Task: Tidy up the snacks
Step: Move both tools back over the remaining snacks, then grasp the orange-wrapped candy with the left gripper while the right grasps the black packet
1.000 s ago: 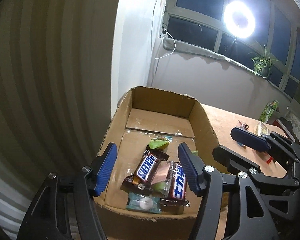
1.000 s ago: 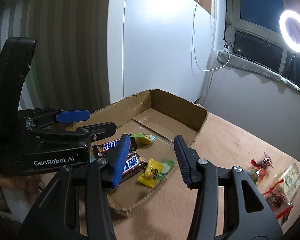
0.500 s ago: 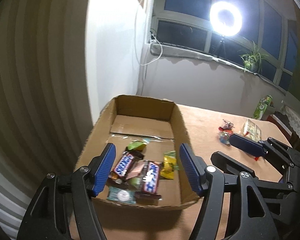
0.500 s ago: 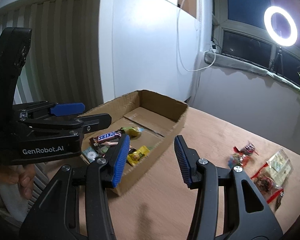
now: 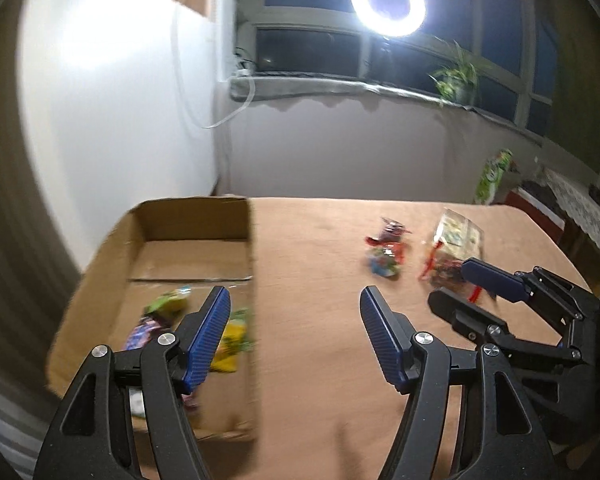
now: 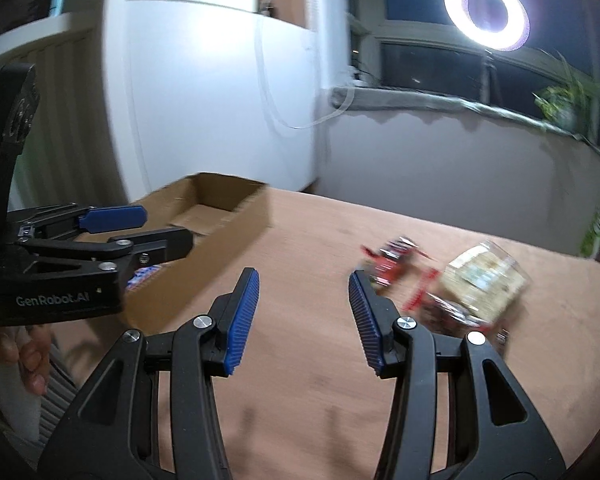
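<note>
An open cardboard box (image 5: 192,220) stands at the table's left and holds several snacks, among them a yellow packet (image 5: 232,340) and a green one (image 5: 168,300). My left gripper (image 5: 296,320) hovers open over the box's right wall and the bare table, with nothing between its fingers. My right gripper (image 6: 302,312) is open too and empty, above the tan table. Just beyond its right finger lie loose red-wrapped sweets (image 6: 396,256) and a clear pack (image 6: 484,280). In the left wrist view, the sweets (image 5: 384,248), the pack (image 5: 456,236) and the right gripper (image 5: 460,292) show at right.
The tan table (image 5: 320,260) ends at a rounded right edge. A white wall and ribbed curtain stand behind the box (image 6: 204,272). A green bag (image 5: 492,172) sits past the far edge, a ring light (image 5: 388,0) by the window. A hand (image 6: 24,356) holds the left gripper (image 6: 168,228).
Both grippers have swung right, away from over the box toward the table's middle. The loose sweets and clear pack now sit nearer the right gripper. Both stay empty.
</note>
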{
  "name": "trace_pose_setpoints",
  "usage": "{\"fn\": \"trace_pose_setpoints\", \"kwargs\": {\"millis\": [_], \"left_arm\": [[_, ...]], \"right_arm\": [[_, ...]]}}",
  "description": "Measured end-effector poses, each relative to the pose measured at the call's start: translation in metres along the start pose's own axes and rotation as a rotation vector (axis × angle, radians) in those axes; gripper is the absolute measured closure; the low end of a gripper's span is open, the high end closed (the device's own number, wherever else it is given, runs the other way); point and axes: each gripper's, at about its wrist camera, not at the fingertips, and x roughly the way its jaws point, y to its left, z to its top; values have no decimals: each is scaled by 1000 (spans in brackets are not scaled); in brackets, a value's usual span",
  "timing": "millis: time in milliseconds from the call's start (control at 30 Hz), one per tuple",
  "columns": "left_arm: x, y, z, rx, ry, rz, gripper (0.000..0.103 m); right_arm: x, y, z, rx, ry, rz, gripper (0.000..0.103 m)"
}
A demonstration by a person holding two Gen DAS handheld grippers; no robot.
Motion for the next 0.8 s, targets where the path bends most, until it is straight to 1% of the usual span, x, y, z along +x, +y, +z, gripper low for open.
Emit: {"fn": "trace_pose_setpoints", "kwargs": {"millis": [167,300,367,467,567,633,667,800], "left_arm": [[19,-38,8,56,28,-31,36],[37,-65,13,97,56,-58,36],[53,-77,15,116,77,-67,36],[77,-86,15,129,113,-55,36],[105,-91,13,124,167,-36,36],[123,-93,10,121,206,-36,36],[131,-94,9,120,225,-32,36],[155,-93,5,106,281,-33,36]], "right_arm": [[-9,-49,-13,73,6,-52,54],[-11,-83,-24,118,33,-90,54],[-10,-98,-30,136,62,-111,53],[-10,-122,-39,172,100,-156,51],[-3,-149,-51,245,174,-151,51],[2,-161,-57,295,214,-124,51],[4,-162,-56,296,224,-112,51],[20,-161,-52,254,272,-131,51]]}}
